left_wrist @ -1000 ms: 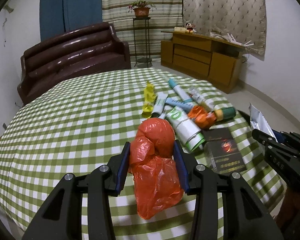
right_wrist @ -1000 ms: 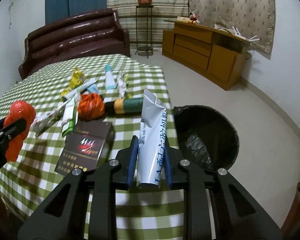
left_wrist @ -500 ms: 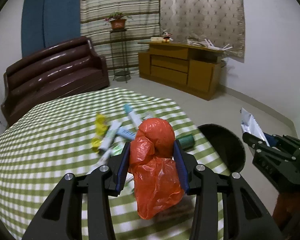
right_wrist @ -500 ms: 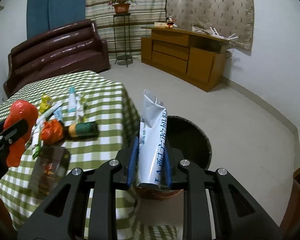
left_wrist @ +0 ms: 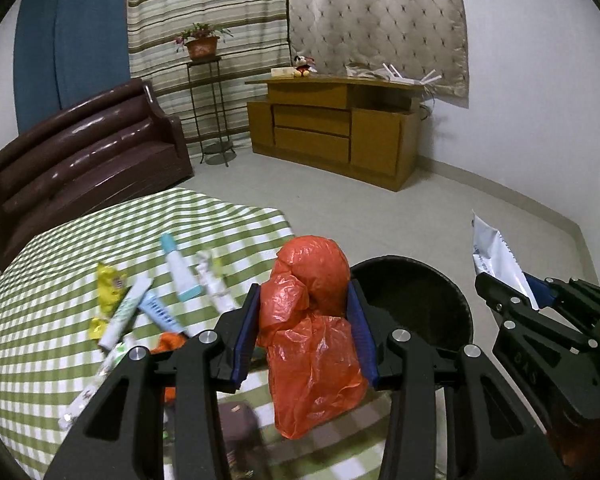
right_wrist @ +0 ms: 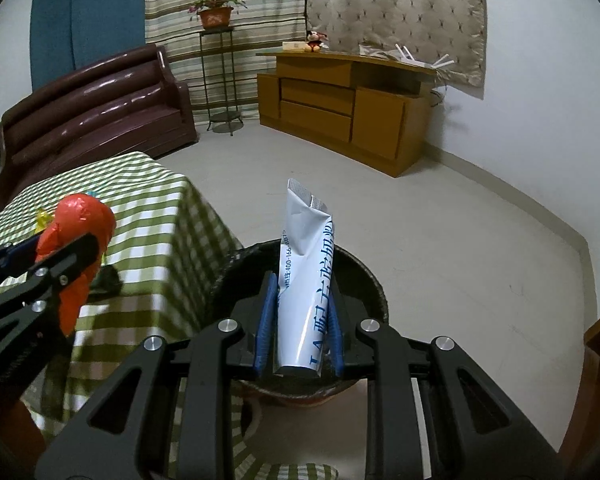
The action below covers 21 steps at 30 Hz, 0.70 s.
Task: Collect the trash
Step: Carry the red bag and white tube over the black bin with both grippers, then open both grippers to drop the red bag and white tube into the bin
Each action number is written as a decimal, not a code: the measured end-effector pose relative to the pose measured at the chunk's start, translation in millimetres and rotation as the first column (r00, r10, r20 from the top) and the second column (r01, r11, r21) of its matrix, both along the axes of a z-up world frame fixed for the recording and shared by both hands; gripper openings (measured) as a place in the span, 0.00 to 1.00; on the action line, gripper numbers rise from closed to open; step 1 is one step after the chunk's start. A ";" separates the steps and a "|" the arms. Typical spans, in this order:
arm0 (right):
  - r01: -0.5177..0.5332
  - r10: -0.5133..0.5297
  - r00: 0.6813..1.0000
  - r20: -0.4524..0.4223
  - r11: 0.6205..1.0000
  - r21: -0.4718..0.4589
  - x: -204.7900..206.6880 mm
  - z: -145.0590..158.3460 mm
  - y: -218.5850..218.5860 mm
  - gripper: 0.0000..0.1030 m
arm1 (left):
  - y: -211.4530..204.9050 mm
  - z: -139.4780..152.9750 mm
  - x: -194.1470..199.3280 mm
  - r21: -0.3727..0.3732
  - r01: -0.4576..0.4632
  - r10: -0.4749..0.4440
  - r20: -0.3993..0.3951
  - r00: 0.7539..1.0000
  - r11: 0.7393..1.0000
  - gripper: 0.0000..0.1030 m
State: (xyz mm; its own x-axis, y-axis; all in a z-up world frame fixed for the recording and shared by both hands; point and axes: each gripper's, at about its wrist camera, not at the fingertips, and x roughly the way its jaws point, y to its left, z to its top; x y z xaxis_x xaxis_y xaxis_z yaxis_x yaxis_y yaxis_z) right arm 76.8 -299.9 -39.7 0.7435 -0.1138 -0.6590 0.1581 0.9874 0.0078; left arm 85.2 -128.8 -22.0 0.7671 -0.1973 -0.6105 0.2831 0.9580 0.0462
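Both grippers carry trash toward the bin. The left gripper (left_wrist: pixel 306 316) has its fingers (left_wrist: pixel 246 334) closed on a crumpled orange plastic bag (left_wrist: pixel 312 328), pinched at its knotted upper part so that the loose lower part hangs free below. This gripper is poised above the edge of the checked surface (left_wrist: pixel 52 280), with the black trash bin (left_wrist: pixel 416 304) just beyond and to its right, on the floor beside the surface. The right gripper (right_wrist: pixel 302 320) has its fingers (right_wrist: pixel 266 320) closed on a white toothpaste tube (right_wrist: pixel 306 276), gripped near its cap end with the crimped end pointing forward; the tube appears to be directly over the bin's opening (right_wrist: pixel 364 276), a position from which letting go would probably drop it inside. The bag seems to need a further short carry to the right before release. Trash remaining on the surface: a yellow wrapper (left_wrist: pixel 110 288), several tubes (left_wrist: pixel 180 272), an orange wad (left_wrist: pixel 168 340) partly hidden behind the left gripper, and a dark box (left_wrist: pixel 238 424), blurred. Risk: the light bag may cling to the finger pads or drift and miss the rim.
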 end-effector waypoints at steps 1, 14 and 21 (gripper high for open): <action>0.002 -0.002 1.000 -0.001 1.000 0.004 2.5 -1.1 -2.9 0.23 | -4.8 -1.3 3.9 0.006 0.003 -0.003 -0.002 1.000 1.000 0.41; 0.014 -0.013 1.000 -0.016 0.999 0.036 25.9 -16.7 -31.8 0.23 | -48.9 -12.0 34.9 0.056 0.022 -0.021 -0.023 1.000 0.998 0.41; 0.012 -0.011 1.000 -0.023 0.999 0.050 36.3 -24.6 -39.4 0.25 | -61.7 -18.2 43.4 0.091 0.032 -0.028 -0.040 0.999 0.995 0.43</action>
